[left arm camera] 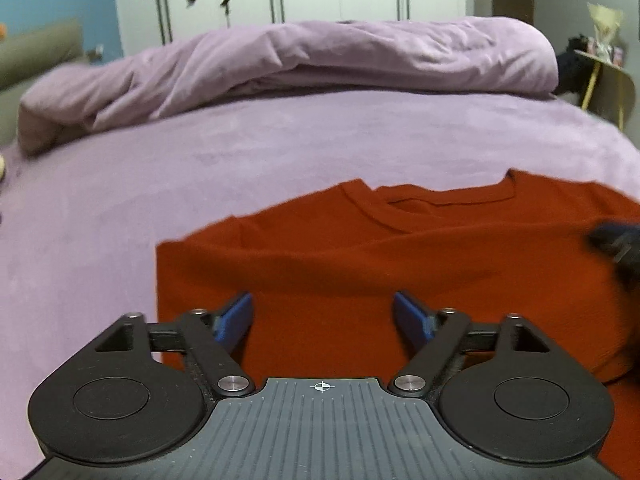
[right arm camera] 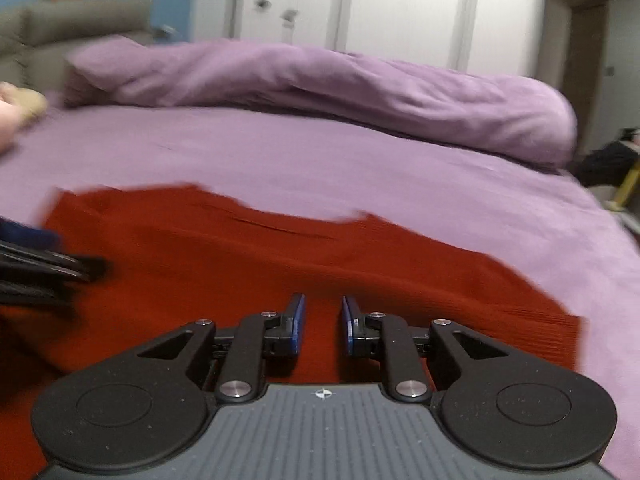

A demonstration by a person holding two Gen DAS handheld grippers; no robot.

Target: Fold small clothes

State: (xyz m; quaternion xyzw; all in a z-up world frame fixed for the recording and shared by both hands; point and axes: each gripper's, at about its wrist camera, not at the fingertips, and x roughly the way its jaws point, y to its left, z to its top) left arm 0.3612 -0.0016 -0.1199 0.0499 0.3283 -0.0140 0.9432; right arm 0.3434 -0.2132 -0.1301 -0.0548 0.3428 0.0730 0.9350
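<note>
Red shirt (left arm camera: 360,264) lies flat on the bed (left arm camera: 280,148), collar pointing at the duvet (left arm camera: 320,52). My left tool (left arm camera: 322,316) hovers wide open over it, right tool (right arm camera: 322,320) narrowly parted, both empty, probably lining up a fold.

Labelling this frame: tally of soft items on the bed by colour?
Red: 1, the red shirt
Purple: 2, the bedsheet and the bunched duvet
Total: 3
</note>
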